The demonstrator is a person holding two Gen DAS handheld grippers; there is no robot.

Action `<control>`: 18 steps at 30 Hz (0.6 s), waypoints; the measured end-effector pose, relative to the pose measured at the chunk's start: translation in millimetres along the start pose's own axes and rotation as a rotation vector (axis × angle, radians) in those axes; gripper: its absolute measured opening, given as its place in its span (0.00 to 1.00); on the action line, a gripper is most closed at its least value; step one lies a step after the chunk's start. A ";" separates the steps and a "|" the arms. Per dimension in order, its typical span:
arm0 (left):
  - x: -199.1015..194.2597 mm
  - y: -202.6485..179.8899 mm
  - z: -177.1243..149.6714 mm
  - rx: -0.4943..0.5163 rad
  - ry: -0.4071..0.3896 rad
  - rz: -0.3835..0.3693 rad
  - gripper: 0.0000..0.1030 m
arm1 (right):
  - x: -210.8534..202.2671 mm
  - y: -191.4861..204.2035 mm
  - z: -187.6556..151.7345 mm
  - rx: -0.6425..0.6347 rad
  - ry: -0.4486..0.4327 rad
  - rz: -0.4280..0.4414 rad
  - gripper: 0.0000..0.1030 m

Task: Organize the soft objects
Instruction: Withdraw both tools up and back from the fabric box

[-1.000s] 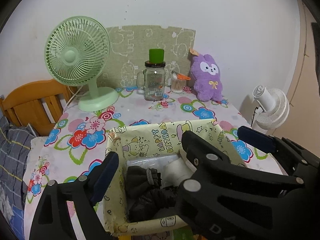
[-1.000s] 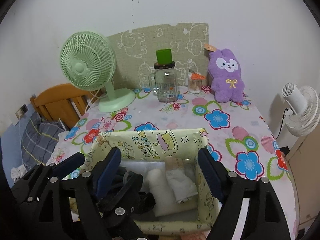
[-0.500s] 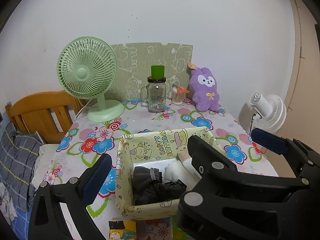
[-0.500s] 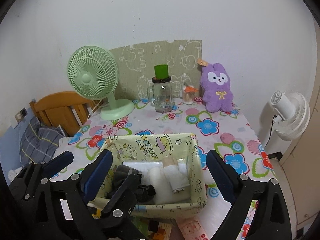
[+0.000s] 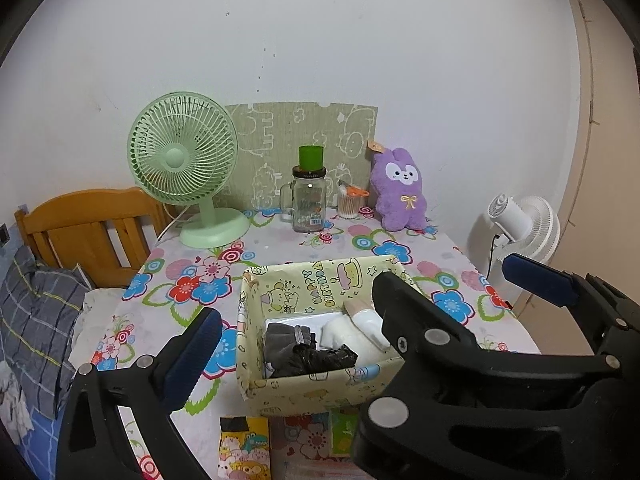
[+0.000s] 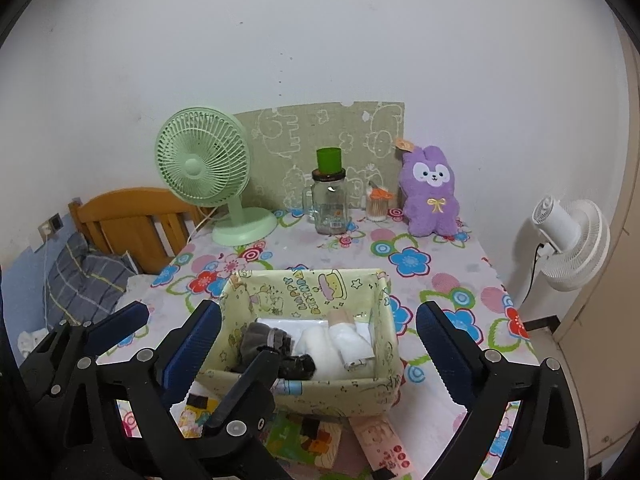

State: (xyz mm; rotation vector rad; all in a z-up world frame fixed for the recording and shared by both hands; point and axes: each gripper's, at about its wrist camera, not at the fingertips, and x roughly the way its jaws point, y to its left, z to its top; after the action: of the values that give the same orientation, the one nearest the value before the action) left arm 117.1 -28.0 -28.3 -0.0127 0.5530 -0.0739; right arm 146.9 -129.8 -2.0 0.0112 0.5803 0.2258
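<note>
Both grippers, left [image 5: 360, 312] and right [image 6: 320, 332], stand wide and empty above the box [image 6: 308, 396], so withdraw straight, without catching its walls.

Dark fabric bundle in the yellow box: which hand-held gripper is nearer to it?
Left. One finger of the left hand-held gripper hangs before the box's front-left by the dark bundle; the right hand-held gripper sits toward the white rolls.

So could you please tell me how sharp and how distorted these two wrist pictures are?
Left wrist view: sharp and evenly lit, no motion blur; the fisheye bows the door frame, and dark vignette fills the corners. Right wrist view: equally sharp; a small glint sits on the glass jar, and the patterned box is crisp.
</note>
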 end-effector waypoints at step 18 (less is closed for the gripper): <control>-29.7 -6.3 -21.0 0.001 -0.017 -0.001 1.00 | -35.4 2.2 -22.1 0.008 -0.023 0.014 0.96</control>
State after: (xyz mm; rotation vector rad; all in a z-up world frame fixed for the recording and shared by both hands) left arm 80.5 -32.0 -30.4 -0.0124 0.5364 -0.0754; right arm 105.7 -136.4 -1.1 0.0251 0.5586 0.2364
